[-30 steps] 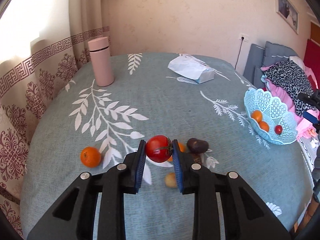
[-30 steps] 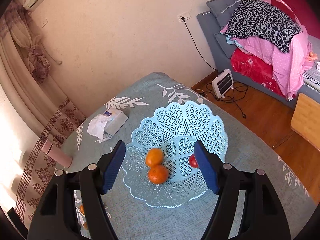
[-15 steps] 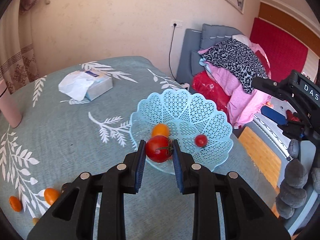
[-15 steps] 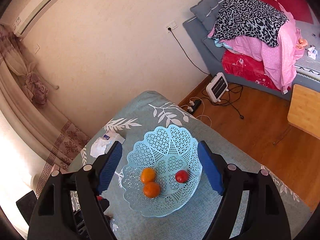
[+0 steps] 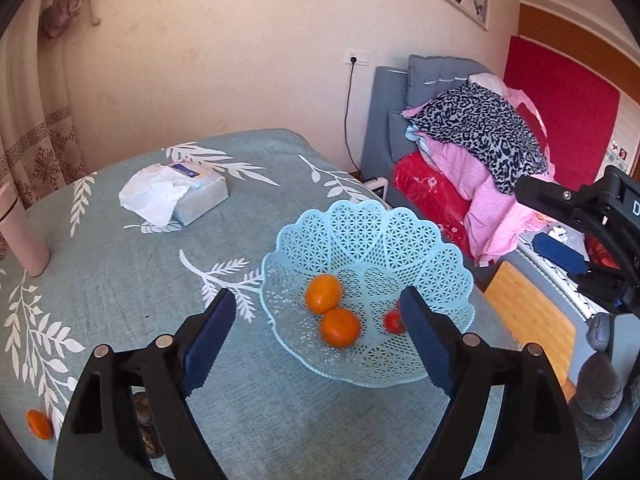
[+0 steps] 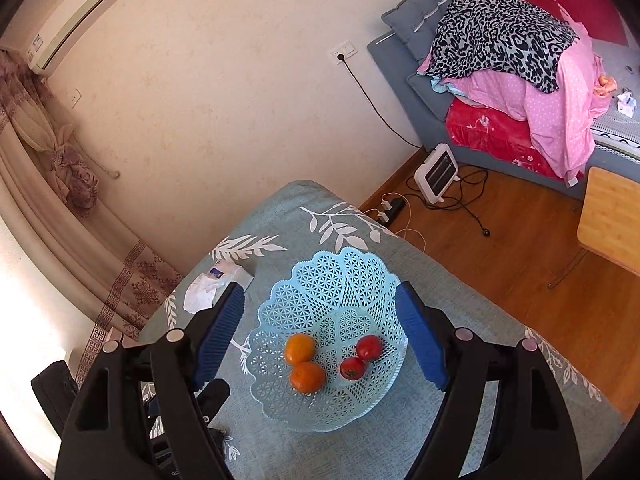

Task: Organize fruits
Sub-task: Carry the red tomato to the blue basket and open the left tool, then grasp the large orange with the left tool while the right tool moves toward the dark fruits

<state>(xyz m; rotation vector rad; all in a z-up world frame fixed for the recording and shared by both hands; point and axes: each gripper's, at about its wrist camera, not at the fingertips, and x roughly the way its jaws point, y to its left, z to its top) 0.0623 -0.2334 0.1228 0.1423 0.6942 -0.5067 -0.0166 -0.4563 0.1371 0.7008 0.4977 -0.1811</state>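
A light blue lattice basket [image 5: 362, 236] [image 6: 336, 280] stands near the table's right edge. It holds two oranges [image 5: 323, 293] [image 6: 299, 347] and two red tomatoes [image 6: 369, 347]; in the left wrist view only one tomato [image 5: 393, 321] shows, partly behind the right finger. My left gripper [image 5: 316, 344] is open and empty, just in front of the basket. My right gripper [image 6: 320, 336] is open and empty, high above the basket. One more orange [image 5: 39, 424] and a dark fruit [image 5: 145, 428] lie on the table at lower left.
A tissue box [image 5: 180, 196] [image 6: 218, 284] lies on the teal leaf-print tablecloth [image 5: 120, 280] behind the basket. A pink bottle [image 5: 22, 240] stands at the left. Beyond the table's right edge are a bed with clothes [image 5: 480, 148], a wooden stool [image 5: 528, 320] and a heater [image 6: 438, 172].
My left gripper opened and let go of the tomato, which now lies in the basket beside the other one. The right gripper rose higher, still open.
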